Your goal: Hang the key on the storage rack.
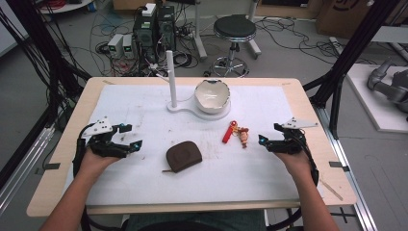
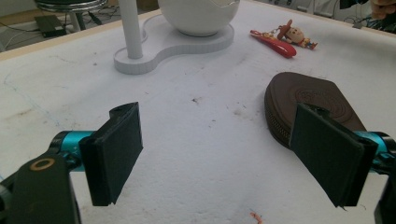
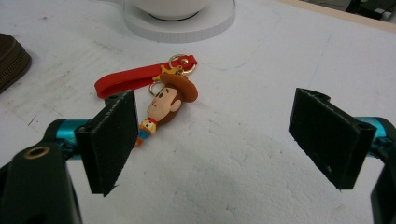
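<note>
while both jaws gape empty, the right hand-held gripper [image 1: 266,140] sits nearest the keychain [image 1: 236,133] — just left of it — the left hand-held gripper [image 1: 133,138] nearer the pouch [image 1: 183,156].

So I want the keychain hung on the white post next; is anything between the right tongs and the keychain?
Nothing visible. The right tongs are open, with the keychain lying just ahead near one jaw on bare table. The pouch sits off to the side.
</note>
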`<state>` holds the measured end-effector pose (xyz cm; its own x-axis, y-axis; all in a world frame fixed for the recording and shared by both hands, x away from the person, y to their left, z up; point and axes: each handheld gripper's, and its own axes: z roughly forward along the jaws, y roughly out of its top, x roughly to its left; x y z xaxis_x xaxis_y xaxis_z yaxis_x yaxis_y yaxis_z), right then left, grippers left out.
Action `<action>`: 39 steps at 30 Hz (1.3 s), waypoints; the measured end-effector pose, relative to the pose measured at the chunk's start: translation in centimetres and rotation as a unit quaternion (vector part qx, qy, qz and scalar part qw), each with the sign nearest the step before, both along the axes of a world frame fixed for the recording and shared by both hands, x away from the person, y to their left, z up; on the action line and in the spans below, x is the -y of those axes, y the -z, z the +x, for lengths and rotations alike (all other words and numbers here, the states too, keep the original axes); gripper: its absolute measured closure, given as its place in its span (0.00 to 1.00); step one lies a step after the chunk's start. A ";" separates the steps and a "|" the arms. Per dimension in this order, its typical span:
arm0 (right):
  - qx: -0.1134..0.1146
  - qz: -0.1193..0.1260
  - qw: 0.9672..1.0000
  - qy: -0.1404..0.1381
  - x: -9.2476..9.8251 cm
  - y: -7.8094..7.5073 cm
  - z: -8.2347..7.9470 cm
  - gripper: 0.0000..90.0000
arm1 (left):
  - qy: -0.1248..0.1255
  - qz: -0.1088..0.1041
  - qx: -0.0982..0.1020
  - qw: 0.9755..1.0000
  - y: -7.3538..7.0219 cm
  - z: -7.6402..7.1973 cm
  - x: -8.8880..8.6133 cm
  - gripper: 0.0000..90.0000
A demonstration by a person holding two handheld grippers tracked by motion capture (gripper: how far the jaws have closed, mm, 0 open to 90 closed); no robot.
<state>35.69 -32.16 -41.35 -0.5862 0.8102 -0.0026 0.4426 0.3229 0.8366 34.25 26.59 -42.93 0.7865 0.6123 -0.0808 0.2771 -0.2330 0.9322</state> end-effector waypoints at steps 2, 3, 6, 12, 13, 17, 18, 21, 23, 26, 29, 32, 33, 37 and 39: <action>0.001 0.002 1.000 -0.002 0.1 0.0 0.0 0.18 | -0.002 -0.001 0.002 1.000 0.0 -0.1 0.0 0.19; 0.001 0.002 1.000 -0.002 0.1 0.0 0.0 0.18 | -0.002 -0.001 0.002 1.000 0.0 -0.1 0.0 0.19; 0.003 0.006 1.000 0.000 0.1 -0.1 0.0 0.18 | -0.002 0.000 0.003 1.000 0.0 0.0 0.0 0.19; 0.008 0.002 1.000 0.000 0.0 -0.3 -0.3 0.18 | 0.002 -0.002 0.008 1.000 -0.1 0.0 -0.1 0.19; 0.011 0.001 1.000 0.000 -0.1 -0.3 -0.3 0.18 | 0.001 -0.005 0.005 1.000 -0.1 0.0 -0.1 0.19; 0.010 0.001 1.000 -0.001 -0.2 -0.2 -0.2 0.18 | 0.002 -0.002 0.004 1.000 0.0 0.1 -0.1 0.19; 0.010 0.001 1.000 0.000 -0.3 -0.2 -0.1 0.18 | 0.001 -0.002 0.005 1.000 0.0 0.0 -0.1 0.19; 0.007 -0.002 1.000 -0.004 -0.4 -0.1 -0.1 0.18 | 0.003 -0.001 0.006 1.000 0.0 0.0 -0.1 0.19; 0.008 -0.005 1.000 -0.004 -0.4 -0.1 0.0 0.18 | 0.003 -0.003 0.006 1.000 0.0 0.0 -0.1 0.19; 0.008 -0.003 1.000 -0.007 -0.6 0.0 0.1 0.18 | 0.002 0.001 0.006 1.000 0.0 -0.1 -0.1 0.19; 0.007 -0.005 1.000 -0.009 -0.9 0.2 0.4 0.18 | 0.003 0.003 0.004 1.000 0.0 -0.2 -0.1 0.19; 0.004 -0.011 1.000 -0.015 -1.5 0.5 0.8 0.18 | 0.001 0.004 0.004 1.000 0.1 -0.3 -0.3 0.19; 0.004 -0.011 1.000 -0.015 -1.5 0.5 0.8 0.18 | 0.001 0.004 0.004 1.000 0.1 -0.3 -0.3 0.19; -0.006 -0.019 0.999 -0.027 -2.7 1.0 1.7 0.18 | -0.002 0.004 0.002 1.000 0.2 -0.6 -0.6 0.19; -0.007 -0.027 0.999 -0.033 -3.3 1.1 2.1 0.18 | -0.003 0.007 0.002 1.000 0.2 -0.7 -0.8 0.19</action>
